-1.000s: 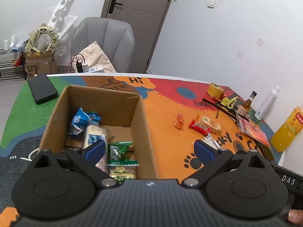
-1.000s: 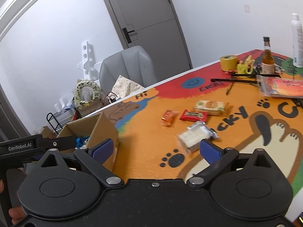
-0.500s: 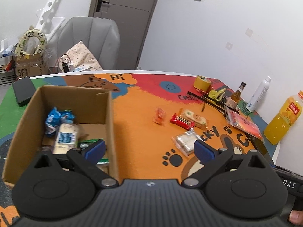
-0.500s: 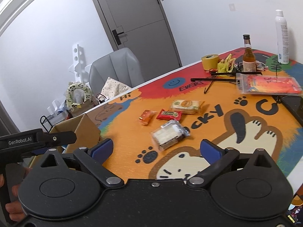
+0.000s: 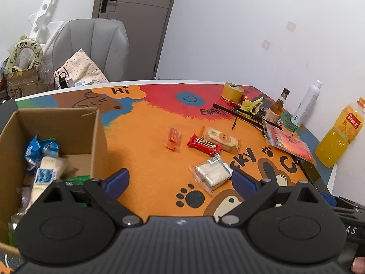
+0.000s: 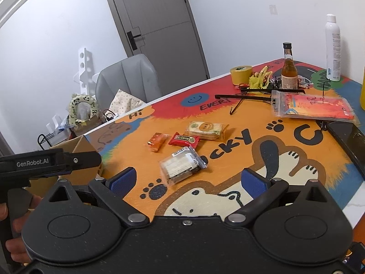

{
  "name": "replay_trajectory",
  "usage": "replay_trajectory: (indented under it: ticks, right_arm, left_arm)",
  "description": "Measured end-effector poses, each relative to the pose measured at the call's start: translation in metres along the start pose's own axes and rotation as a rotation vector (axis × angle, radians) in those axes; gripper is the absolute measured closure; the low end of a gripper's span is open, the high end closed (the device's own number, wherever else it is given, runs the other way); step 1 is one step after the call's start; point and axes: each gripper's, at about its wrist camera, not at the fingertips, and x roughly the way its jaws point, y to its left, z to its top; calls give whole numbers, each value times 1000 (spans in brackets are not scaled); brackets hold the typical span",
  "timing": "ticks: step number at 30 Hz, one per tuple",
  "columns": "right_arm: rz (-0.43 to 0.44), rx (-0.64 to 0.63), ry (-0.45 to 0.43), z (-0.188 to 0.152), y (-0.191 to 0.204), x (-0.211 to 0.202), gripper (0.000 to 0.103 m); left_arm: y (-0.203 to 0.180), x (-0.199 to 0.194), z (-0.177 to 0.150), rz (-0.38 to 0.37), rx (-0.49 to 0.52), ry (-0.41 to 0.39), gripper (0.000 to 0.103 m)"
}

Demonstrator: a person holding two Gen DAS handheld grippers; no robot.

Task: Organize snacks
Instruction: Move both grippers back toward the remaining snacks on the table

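A cardboard box [image 5: 95, 137] at the left holds several snack packs, among them a blue bag [image 5: 40, 147]. On the orange mat lie a clear pack of white wafers [image 5: 211, 171], a red bar [image 5: 203, 145], a green-and-orange cracker pack [image 5: 220, 135] and a small orange packet [image 5: 173, 138]. My left gripper [image 5: 180, 179] is open and empty, just right of the box and near the wafers. My right gripper [image 6: 188, 182] is open and empty, just short of the wafer pack [image 6: 181, 165]. The red bar [image 6: 184, 139], cracker pack [image 6: 206, 127] and orange packet [image 6: 157, 141] lie beyond it.
At the far right stand a tape roll [image 5: 232, 90], a brown bottle [image 5: 277, 108], a white spray can [image 5: 305, 104] and an orange juice bottle [image 5: 337, 134]. A black hanger [image 6: 251, 96] and a zip bag [image 6: 312, 106] lie there. A grey chair [image 5: 91, 45] stands behind the table.
Both grippers have swung to the right, away from the box and toward the loose snacks. The wafer pack now lies close in front of both. Both stayed open.
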Motion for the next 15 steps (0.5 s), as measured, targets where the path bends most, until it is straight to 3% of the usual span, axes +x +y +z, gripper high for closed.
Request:
replay_trajectory:
  ticks: [6, 9, 11, 15]
  right_arm:
    - [22, 2, 26, 2, -3, 18, 3]
    - [22, -5, 44, 2, -3, 34, 3]
    - [32, -3, 57, 3, -3, 44, 3]
    - [70, -32, 68, 5, 3, 61, 3]
  left_arm:
    - [-4, 17, 5, 6, 9, -4, 12]
    - [-2, 26, 4, 11, 4, 6, 24]
    - [0, 35, 4, 9, -1, 23, 37]
    - [4, 49, 3, 14, -11, 46, 45]
